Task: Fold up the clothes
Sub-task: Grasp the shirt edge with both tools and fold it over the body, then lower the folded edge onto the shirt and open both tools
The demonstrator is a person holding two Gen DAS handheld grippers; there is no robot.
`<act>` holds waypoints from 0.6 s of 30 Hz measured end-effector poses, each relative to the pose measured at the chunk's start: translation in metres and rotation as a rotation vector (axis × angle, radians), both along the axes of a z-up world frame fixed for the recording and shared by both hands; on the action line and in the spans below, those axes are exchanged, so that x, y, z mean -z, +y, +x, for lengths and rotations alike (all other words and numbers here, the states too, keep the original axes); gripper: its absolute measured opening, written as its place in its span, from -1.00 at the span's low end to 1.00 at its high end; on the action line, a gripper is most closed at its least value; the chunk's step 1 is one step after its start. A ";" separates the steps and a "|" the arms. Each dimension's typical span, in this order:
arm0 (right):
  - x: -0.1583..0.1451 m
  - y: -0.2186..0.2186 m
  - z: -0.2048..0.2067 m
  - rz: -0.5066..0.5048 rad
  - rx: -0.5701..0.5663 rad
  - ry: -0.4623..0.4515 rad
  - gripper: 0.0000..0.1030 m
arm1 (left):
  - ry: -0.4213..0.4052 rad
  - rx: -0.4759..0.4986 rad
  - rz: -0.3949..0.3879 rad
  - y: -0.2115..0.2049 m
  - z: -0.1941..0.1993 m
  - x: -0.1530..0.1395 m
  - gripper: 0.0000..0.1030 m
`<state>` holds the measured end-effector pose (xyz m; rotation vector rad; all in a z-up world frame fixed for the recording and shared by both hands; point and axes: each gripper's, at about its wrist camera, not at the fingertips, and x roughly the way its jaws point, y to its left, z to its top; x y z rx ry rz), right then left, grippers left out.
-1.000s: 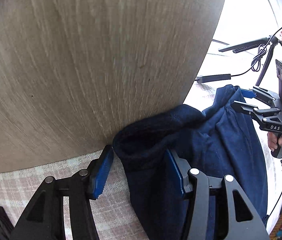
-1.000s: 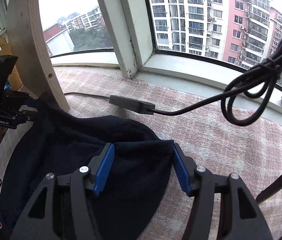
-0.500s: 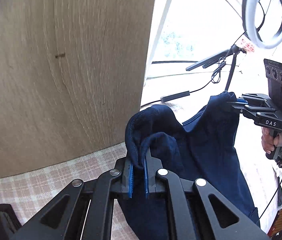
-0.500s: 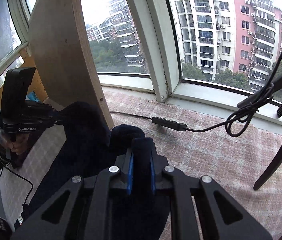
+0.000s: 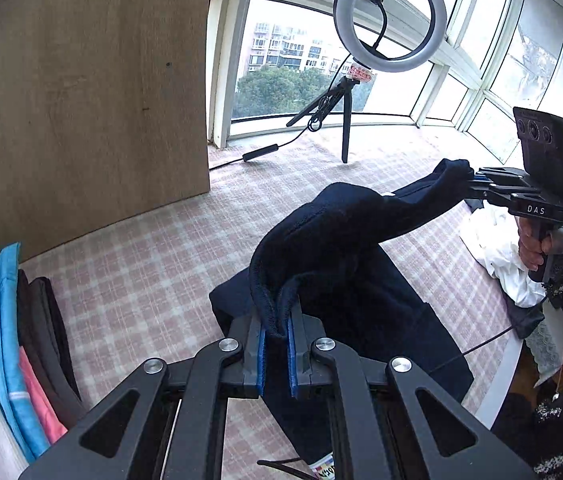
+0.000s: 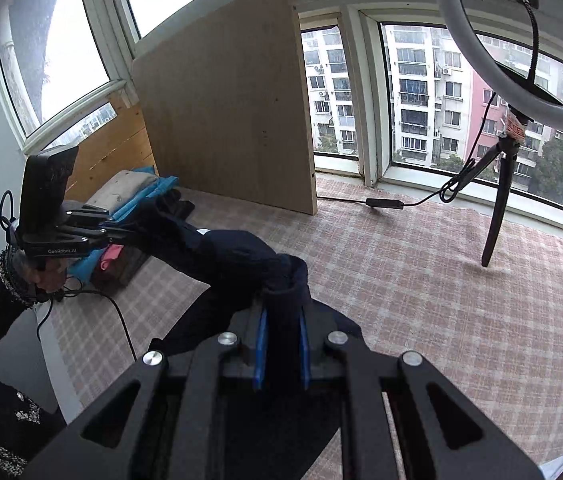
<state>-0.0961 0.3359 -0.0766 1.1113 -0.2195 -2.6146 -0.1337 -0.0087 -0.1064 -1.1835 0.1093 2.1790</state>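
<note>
L gripper [image 5: 275, 354]: blue pads pinched on a ribbed hem fold of the navy garment [image 5: 333, 240], cloth bunched between them. R gripper [image 6: 280, 350]: likewise clamped on a thick roll of same garment, pads pressing it from both sides. Garment strung between the two grippers, top edge lifted off the surface [image 5: 141, 272] (pink-white check cloth cover), rest of it draping down; lower part appears to touch the surface near its front edge, can't tell for sure.

From L wrist view, R gripper [image 5: 477, 180] seen well to the right, holding garment's far end; hand [image 5: 537, 248] on its handle, dark sleeve w/ sparkly cuff. From R wrist view, L gripper [image 6: 115, 230] at left, cloth stretched taut-ish from it.

Elsewhere: folded pile [image 5: 9, 340] (white, blue, pink, black) at surface's left edge, beside wood panel [image 5: 81, 100]. White garment [image 5: 497, 252] crumpled at right edge. Ring light [image 5: 389, 16] on tripod toward back, by the window, cable trailing on the surface.
</note>
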 end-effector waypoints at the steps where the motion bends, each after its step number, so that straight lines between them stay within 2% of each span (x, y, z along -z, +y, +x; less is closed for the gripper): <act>1: 0.006 -0.003 0.014 -0.008 0.010 -0.010 -0.75 | -0.008 0.014 -0.010 -0.001 0.017 0.004 -0.86; 3: 0.019 -0.009 0.040 -0.020 0.027 -0.034 -0.75 | -0.019 0.050 -0.040 0.000 0.051 0.015 -0.86; 9: 0.077 -0.026 0.094 -0.059 0.077 -0.151 -0.77 | -0.134 0.101 -0.063 -0.001 0.120 0.060 -0.86; 13: 0.122 -0.050 0.115 0.022 0.053 -0.219 -0.77 | -0.174 0.111 -0.112 0.001 0.136 0.086 -0.85; 16: 0.141 -0.053 0.121 0.028 0.055 -0.271 -0.77 | -0.185 0.121 -0.143 0.002 0.142 0.095 -0.75; 18: 0.140 -0.050 0.125 0.030 0.066 -0.279 -0.72 | -0.228 0.136 -0.144 0.002 0.146 0.094 -0.53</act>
